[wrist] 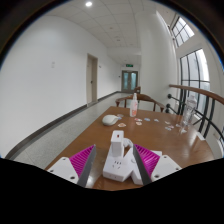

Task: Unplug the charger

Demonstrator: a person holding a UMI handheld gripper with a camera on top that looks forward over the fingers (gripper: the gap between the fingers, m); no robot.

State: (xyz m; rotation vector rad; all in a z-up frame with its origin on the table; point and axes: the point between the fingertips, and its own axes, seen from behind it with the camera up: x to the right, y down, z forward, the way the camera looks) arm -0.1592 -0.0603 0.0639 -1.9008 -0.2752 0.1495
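A white power strip lies on the brown wooden table, between my fingers. A white charger stands plugged into its far end, with a thin white cable running off behind it. My gripper is open around the strip. The left magenta pad stands apart from the strip with table showing in the gap. The right pad is close against the strip's right side. The fingertips reach about level with the charger.
Further along the table lie a white rounded object, a pale bottle and several small items. A wooden handrail runs by the windows on the right. A corridor with a door lies beyond.
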